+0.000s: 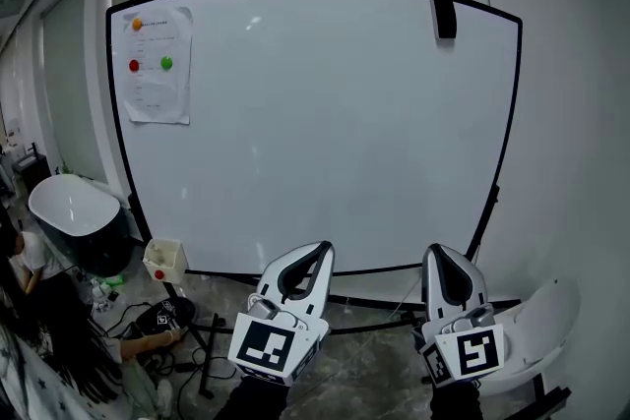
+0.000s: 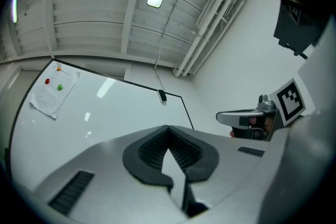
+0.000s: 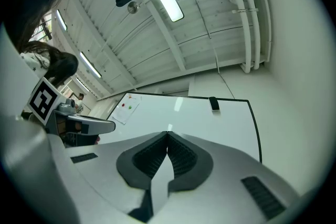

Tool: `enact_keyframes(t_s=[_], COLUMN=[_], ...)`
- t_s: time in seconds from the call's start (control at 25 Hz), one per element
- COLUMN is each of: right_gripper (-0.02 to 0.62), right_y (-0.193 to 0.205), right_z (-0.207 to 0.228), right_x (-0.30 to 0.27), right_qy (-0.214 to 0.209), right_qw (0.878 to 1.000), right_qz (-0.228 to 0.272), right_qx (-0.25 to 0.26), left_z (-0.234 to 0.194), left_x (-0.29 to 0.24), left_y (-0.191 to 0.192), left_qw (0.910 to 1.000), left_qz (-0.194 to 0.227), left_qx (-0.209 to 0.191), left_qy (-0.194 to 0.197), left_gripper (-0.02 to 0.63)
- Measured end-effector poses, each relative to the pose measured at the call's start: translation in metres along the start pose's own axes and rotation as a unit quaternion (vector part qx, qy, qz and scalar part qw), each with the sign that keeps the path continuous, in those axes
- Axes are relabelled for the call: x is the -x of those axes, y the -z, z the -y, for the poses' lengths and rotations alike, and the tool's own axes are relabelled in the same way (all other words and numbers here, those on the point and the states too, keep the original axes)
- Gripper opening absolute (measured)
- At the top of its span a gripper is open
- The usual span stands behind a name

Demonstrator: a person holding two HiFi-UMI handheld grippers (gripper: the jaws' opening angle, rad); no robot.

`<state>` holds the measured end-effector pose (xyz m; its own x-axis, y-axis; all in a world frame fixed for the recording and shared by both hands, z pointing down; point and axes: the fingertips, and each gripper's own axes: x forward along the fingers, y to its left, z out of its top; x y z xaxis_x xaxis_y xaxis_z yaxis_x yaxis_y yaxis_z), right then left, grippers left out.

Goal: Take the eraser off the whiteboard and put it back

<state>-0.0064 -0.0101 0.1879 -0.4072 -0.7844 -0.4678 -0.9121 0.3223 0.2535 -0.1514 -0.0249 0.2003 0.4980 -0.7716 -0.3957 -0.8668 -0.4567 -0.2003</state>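
A small black eraser [image 1: 444, 17] sticks near the top right corner of the whiteboard [image 1: 315, 123]; it also shows as a dark block in the left gripper view [image 2: 162, 95] and the right gripper view [image 3: 214, 103]. My left gripper [image 1: 324, 249] is low in the head view, below the board's bottom edge, jaws shut with nothing between them. My right gripper [image 1: 440, 254] stands beside it to the right, also shut and empty. Both point up at the board, well short of the eraser.
A paper sheet [image 1: 157, 64] with red and green magnets hangs at the board's top left. A white tub [image 1: 74, 207] and a person sitting [image 1: 30, 256] are at the left. Cables and the board's stand [image 1: 187, 320] lie on the floor below.
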Motion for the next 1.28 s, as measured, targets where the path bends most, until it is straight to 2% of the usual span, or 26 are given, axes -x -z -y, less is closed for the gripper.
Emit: enact_keyframes(t_s=[0.6, 0.96, 1.28], right_gripper=[0.008, 0.008, 0.008], right_y=[0.019, 0.037, 0.056], right_z=[0.027, 0.043, 0.079], right_x=[-0.087, -0.115, -0.143], right_qy=[0.022, 0.032, 0.022], right_qw=[0.998, 0.998, 0.998], right_qz=[0.026, 0.029, 0.03], right_qx=[0.045, 0.048, 0.054], left_z=[-0.063, -0.076, -0.075], left_x=[-0.076, -0.108, -0.153], left_y=[0.014, 0.034, 0.051], left_qw=[0.999, 0.9988, 0.999], left_qz=[0.041, 0.04, 0.037], left_qx=[-0.007, 0.001, 0.001], left_qy=[0.016, 0.027, 0.024], left_gripper=[0.006, 0.006, 0.006])
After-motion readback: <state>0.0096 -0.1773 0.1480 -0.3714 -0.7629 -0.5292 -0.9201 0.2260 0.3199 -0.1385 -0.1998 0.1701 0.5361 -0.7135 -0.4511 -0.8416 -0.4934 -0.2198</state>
